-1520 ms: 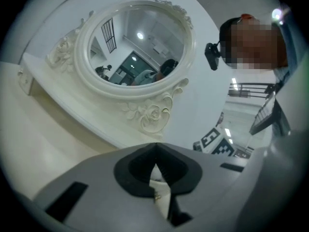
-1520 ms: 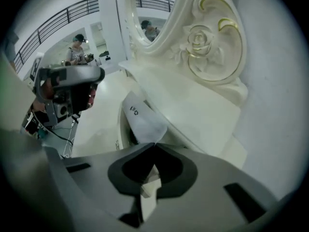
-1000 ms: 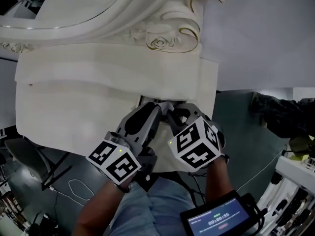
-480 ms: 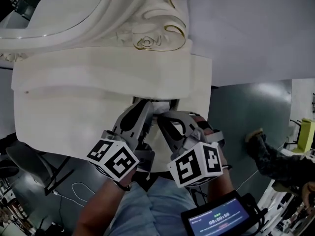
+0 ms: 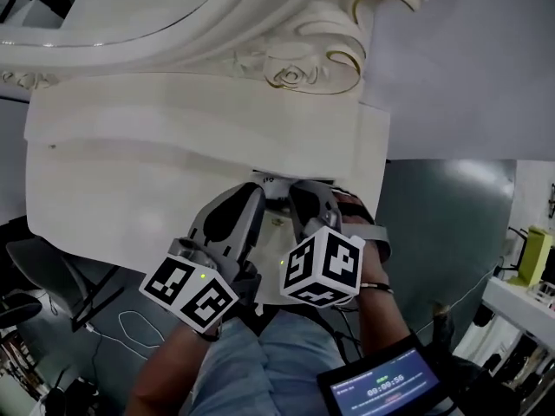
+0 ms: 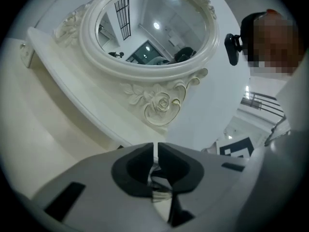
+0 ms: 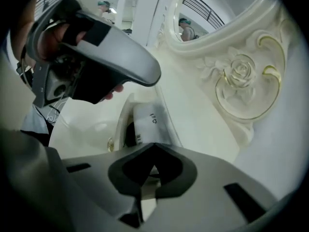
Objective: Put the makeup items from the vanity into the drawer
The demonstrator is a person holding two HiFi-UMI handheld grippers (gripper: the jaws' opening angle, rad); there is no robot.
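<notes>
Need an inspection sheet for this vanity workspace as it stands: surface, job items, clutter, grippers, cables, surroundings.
Surface: white vanity top, bare in the head view.
Job's things: drawer partly open under the front edge, with a white printed item lying inside.
Clutter: nothing seen.
Grippers: left gripper jaws have just been closing, a thin slit is left, nothing between them. Right gripper is shut and empty. Both are at the drawer.
Cables: white cable looped on the floor to the person's left.
Surroundings: oval mirror in a carved frame; dark floor; lit screen at the person's waist.
</notes>
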